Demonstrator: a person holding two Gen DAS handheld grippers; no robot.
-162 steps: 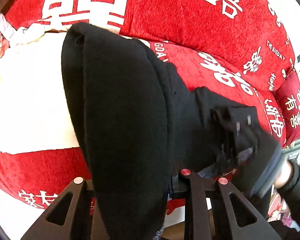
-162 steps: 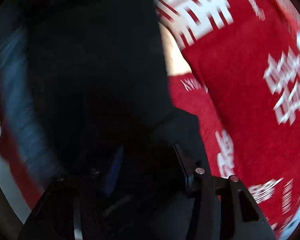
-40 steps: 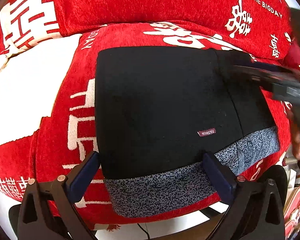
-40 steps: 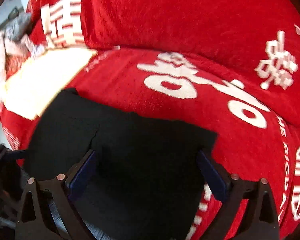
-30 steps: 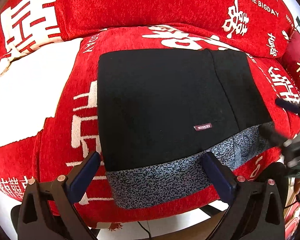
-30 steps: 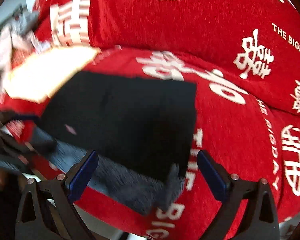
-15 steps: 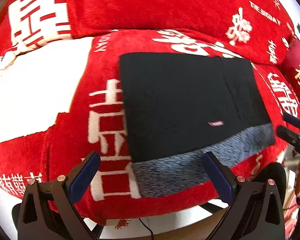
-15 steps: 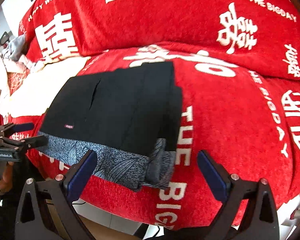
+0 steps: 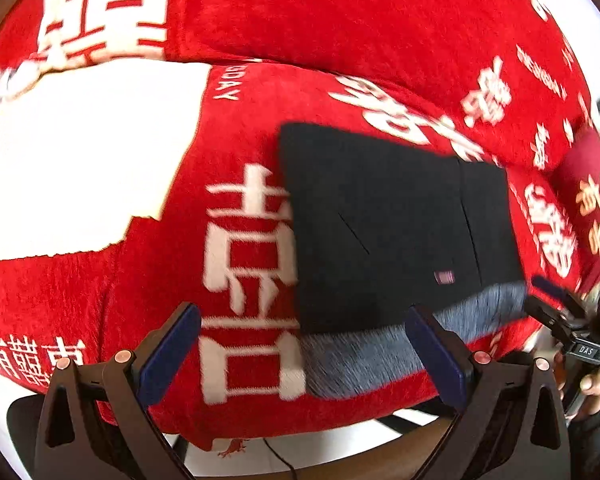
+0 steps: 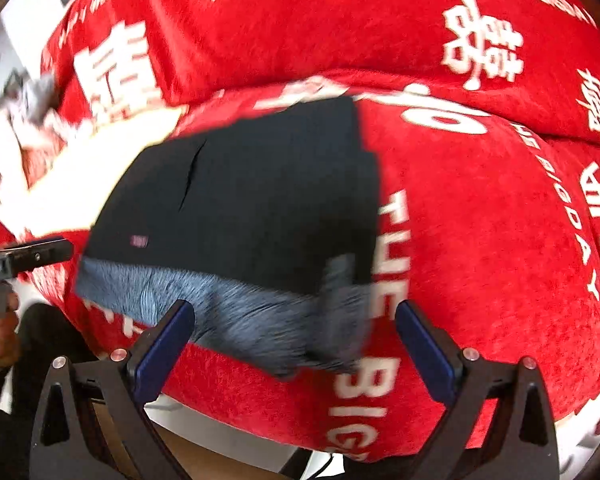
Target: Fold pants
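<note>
The black pants (image 9: 388,220) lie folded in a flat rectangle on the red sofa seat, with a grey patterned lining strip (image 9: 380,344) along the near edge. They also show in the right wrist view (image 10: 260,200). My left gripper (image 9: 302,350) is open and empty, held back from the sofa's front edge, left of the pants. My right gripper (image 10: 294,346) is open and empty, in front of the pants' near right corner. Each gripper shows at the edge of the other's view.
The red sofa (image 9: 340,20) has white characters on seat and back cushions. A white cloth (image 9: 72,152) lies on the seat left of the pants. A small red pillow (image 9: 592,184) sits at the right. Pale floor (image 9: 320,452) lies below the sofa edge.
Both grippers let go of the pants, which now lie folded on the seat. Both have drawn back from the sofa; the left one has shifted left.
</note>
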